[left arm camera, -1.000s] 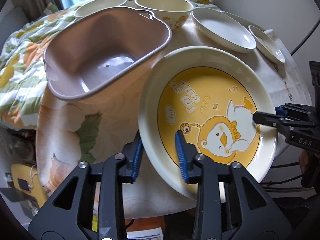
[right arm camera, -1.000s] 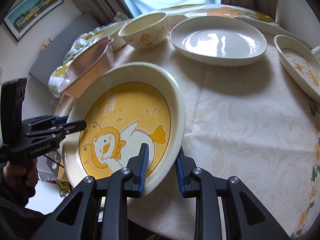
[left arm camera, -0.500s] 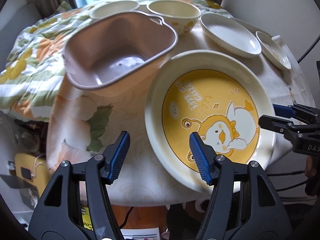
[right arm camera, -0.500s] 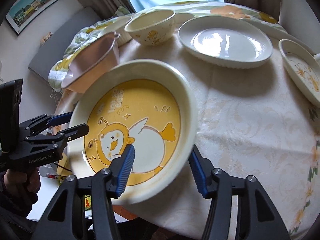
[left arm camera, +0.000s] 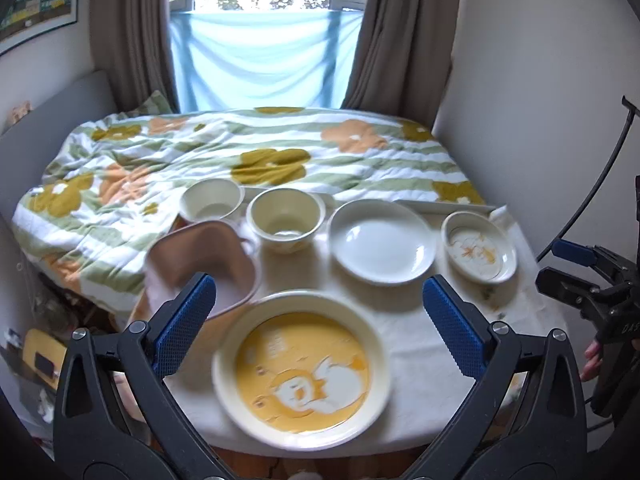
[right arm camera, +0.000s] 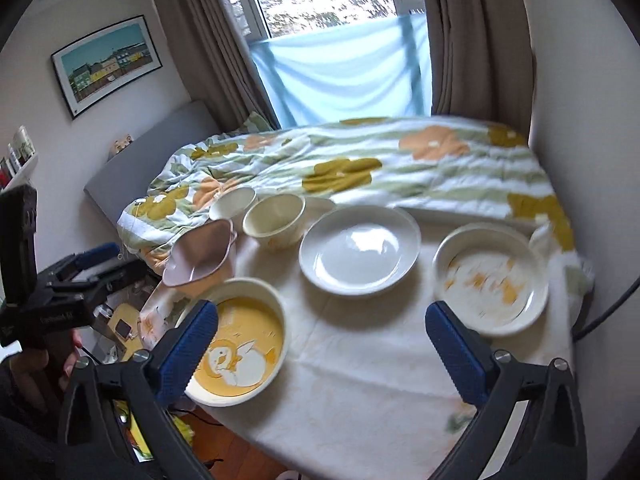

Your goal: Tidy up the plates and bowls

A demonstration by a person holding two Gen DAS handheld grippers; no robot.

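Change: both tongs, pinching the duck plate's rim 1 s ago, have let go and backed away; the plate now lies flat.
Left tongs (left arm camera: pixel 320 316): blue pads spread wide, raised above the near edge of the counter (left arm camera: pixel 416 344), pointing toward the window, gripping nothing.
Right tongs (right arm camera: pixel 320 340): spread just as wide, held above the near right part, gripping nothing.
Duck plate (left arm camera: pixel 302 368): on the counter at its near left edge, rim close to the drop, just beside the pink tub (left arm camera: pixel 202 264).
Far row: 2 cream bowls (left arm camera: pixel 286 220), then the white plate (left arm camera: pixel 382 252), then the small patterned dish (left arm camera: pixel 478 252), side by side, apart from each other.
Open room: bare cloth between the duck plate and the small dish.
Edges: the bed (left arm camera: pixel 256 148) borders the counter's far side; the pink tub sits at the left edge, next to the bed.
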